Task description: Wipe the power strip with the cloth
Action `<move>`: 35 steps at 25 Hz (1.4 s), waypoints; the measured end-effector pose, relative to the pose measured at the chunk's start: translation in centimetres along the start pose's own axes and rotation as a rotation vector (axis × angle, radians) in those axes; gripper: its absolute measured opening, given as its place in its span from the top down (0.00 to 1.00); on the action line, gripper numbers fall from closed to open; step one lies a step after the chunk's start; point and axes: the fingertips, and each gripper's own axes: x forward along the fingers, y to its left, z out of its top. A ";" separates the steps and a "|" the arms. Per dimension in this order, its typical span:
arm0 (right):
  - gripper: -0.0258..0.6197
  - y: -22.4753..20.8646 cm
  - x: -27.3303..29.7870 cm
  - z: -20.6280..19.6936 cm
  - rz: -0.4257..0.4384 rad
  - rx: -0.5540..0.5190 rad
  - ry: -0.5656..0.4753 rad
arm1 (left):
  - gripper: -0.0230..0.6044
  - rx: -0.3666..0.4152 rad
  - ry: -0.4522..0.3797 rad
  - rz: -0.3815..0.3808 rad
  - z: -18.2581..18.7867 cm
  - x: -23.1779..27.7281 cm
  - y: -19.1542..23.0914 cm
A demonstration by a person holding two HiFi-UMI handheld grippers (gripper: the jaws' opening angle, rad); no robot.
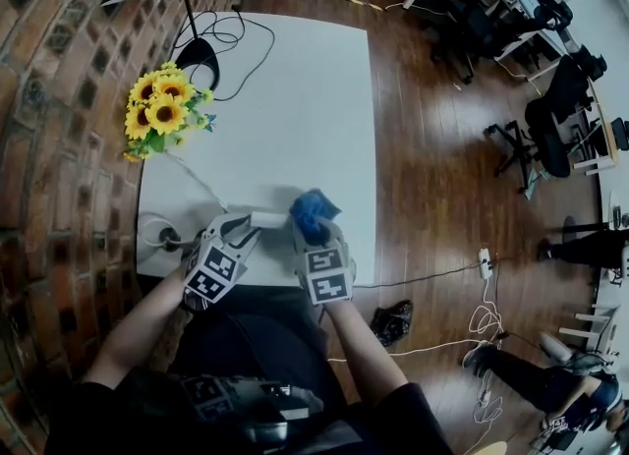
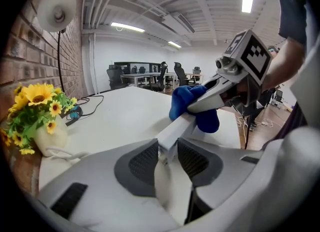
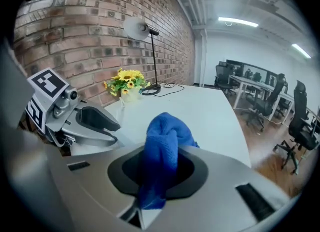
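Two gripper views show what the head view can't: the left gripper [image 2: 167, 148] jaws pinch one end of the power strip [image 2: 178, 127], and the right gripper [image 3: 159, 170] jaws clamp the cloth [image 3: 163, 143].

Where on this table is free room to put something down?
Free: the table's middle and right side, from the sunflowers to the right edge. Crowded: far left corner with lamp base and cables; near left corner with coiled cable.

Left hand-held gripper [image 1: 251, 232] and right [image 1: 313, 235], clamped
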 end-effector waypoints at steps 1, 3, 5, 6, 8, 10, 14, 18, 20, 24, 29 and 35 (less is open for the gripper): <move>0.89 0.3 0.2 0.2 0.005 0.009 0.000 | 0.73 0.004 -0.003 0.000 0.1 -0.1 0.1; 0.89 0.9 0.6 0.6 0.017 0.012 0.005 | 0.73 0.022 -0.014 0.002 0.4 0.0 0.2; 0.89 1.9 0.9 0.9 0.036 0.003 0.011 | 0.73 0.036 -0.023 0.000 0.5 0.0 0.1; 0.89 2.5 1.1 1.0 0.047 -0.001 0.012 | 0.74 0.039 -0.026 -0.002 0.5 0.0 0.0; 0.89 3.6 1.4 1.5 0.065 -0.012 0.012 | 0.74 0.040 -0.032 -0.008 0.5 -0.1 -0.1; 0.89 4.6 2.0 1.8 0.076 -0.021 0.009 | 0.74 0.040 -0.038 -0.011 0.3 0.0 0.0; 0.89 5.9 2.7 2.1 0.091 -0.035 0.013 | 0.74 0.049 -0.044 -0.008 0.2 0.0 0.1; 0.89 6.6 2.9 2.3 0.110 -0.043 0.022 | 0.74 0.059 -0.049 -0.009 0.4 -0.1 -0.1; 0.89 6.9 3.1 2.5 0.125 -0.039 0.025 | 0.74 0.067 -0.050 -0.007 0.4 0.0 0.0; 0.89 7.4 3.5 2.6 0.151 -0.035 0.035 | 0.74 0.066 -0.048 -0.006 0.1 0.1 0.0; 0.89 7.9 3.7 2.9 0.184 -0.028 0.040 | 0.74 0.074 -0.048 0.001 0.2 0.0 0.1; 0.89 8.6 4.0 3.0 0.238 -0.027 0.068 | 0.75 0.079 -0.036 0.002 0.1 0.1 0.1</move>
